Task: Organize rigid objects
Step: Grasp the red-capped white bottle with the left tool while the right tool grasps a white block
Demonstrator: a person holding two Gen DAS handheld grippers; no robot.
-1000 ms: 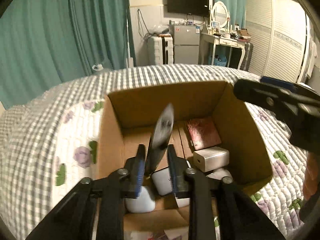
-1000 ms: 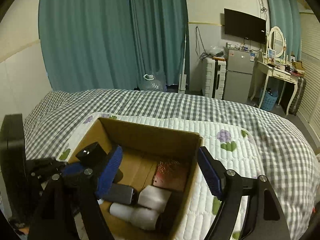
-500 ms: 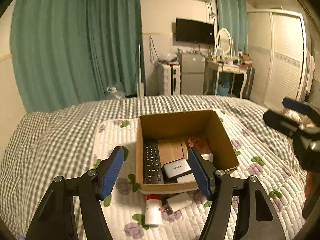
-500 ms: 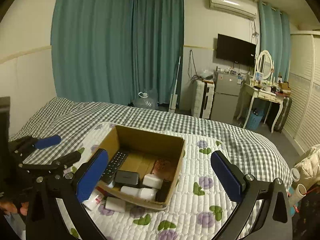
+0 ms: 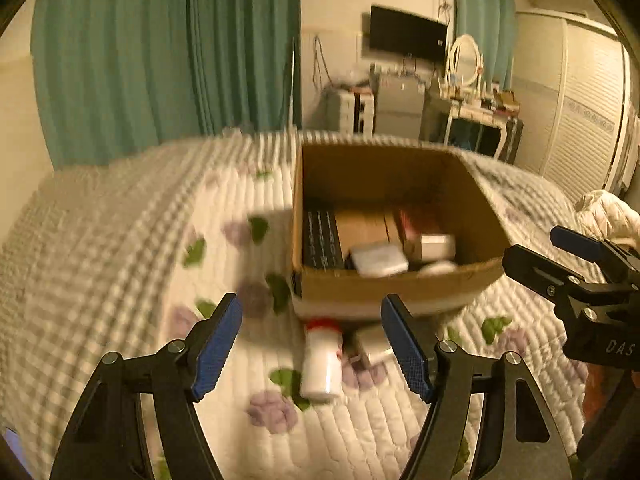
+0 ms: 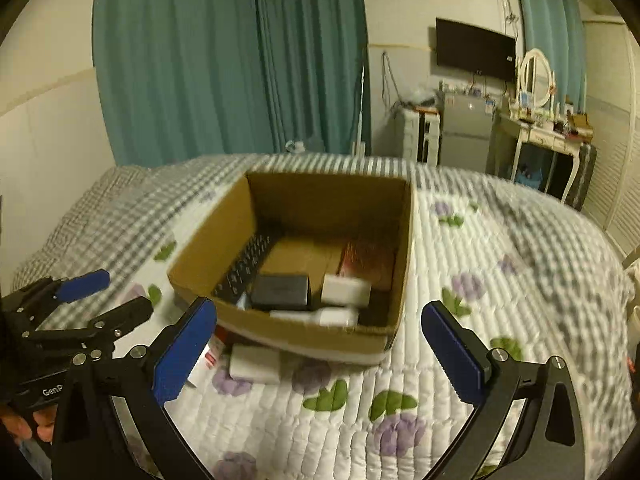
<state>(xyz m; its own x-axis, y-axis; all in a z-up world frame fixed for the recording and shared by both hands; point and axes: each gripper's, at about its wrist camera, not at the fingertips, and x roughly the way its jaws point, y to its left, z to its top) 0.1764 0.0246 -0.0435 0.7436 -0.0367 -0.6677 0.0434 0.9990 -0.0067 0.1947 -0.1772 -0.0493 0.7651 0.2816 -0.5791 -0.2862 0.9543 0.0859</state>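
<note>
A bed under a white quilt printed with purple flowers carries an open brown cardboard box near its middle. Inside, a long black remote control lies along the box's left wall (other items are blurred). A white bottle with a red cap lies on the quilt touching the box's near wall. The left gripper, jaws just opening further, and the right gripper are both released, holding nothing.

Teal curtains are hanging floor to ceiling behind the bed, which is lying under a grey checked cover and a floral quilt. Right of the curtains, a black television is hanging above a small grey fridge; a white dressing table with an oval mirror is standing right of the fridge.
</note>
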